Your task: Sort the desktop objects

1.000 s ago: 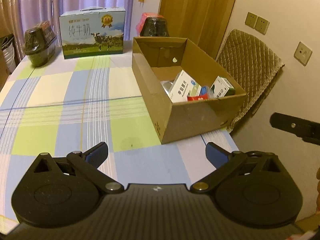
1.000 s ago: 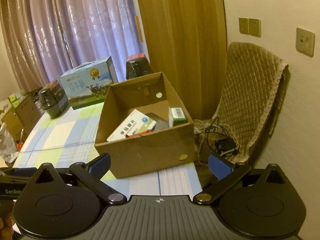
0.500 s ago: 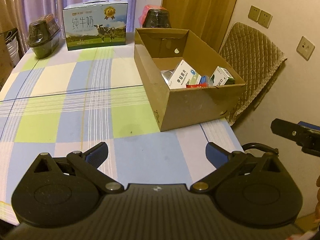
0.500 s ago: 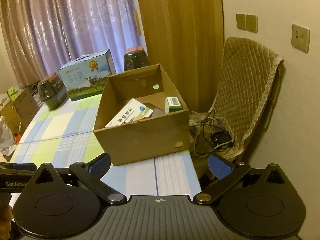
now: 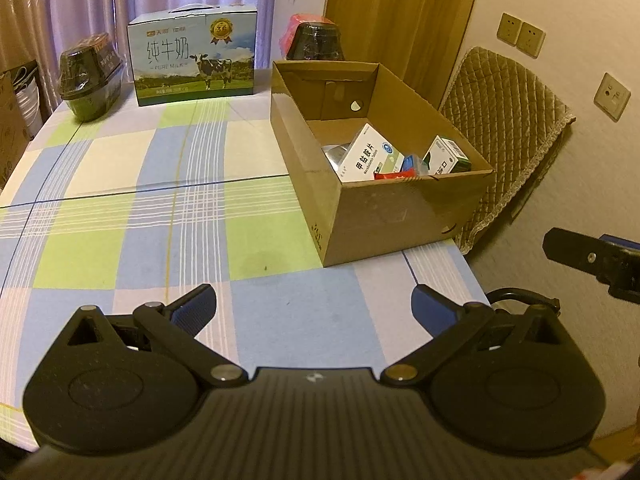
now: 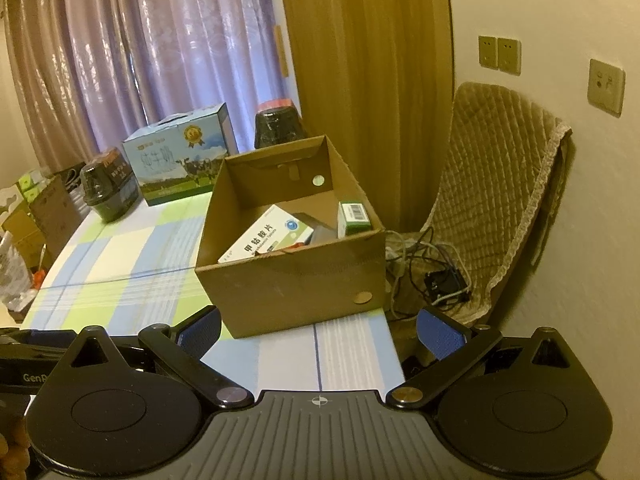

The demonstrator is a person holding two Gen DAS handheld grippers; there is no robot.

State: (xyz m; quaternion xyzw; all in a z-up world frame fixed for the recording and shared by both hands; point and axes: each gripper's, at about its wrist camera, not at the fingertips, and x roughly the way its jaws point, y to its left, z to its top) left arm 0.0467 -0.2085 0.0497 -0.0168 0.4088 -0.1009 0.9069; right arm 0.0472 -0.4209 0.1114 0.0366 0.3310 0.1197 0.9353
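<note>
An open cardboard box (image 5: 400,216) (image 6: 296,284) sits near the table's right edge. Inside lie a white medicine box (image 5: 370,156) (image 6: 266,236), a green-and-white carton (image 5: 446,156) (image 6: 354,216) and a small red packet (image 5: 394,176). My left gripper (image 5: 314,306) hovers open over the checked tablecloth (image 5: 132,208), short of the box, with nothing between its blue fingers. My right gripper (image 6: 318,330) is open and empty too, held in front of the box's near wall. Part of the right gripper (image 5: 592,258) shows at the left wrist view's right edge.
At the table's far side stand a milk carton case (image 5: 192,56) (image 6: 176,164) and two dark wrapped jars (image 5: 90,76) (image 5: 314,42). A quilted chair (image 6: 492,184) with cables (image 6: 436,276) stands right of the table. Cardboard boxes (image 6: 36,216) stand beyond the left edge.
Both grippers have drawn back and up from the cardboard box, so it looks smaller and farther. Both stay open and empty. Nothing on the table moved.
</note>
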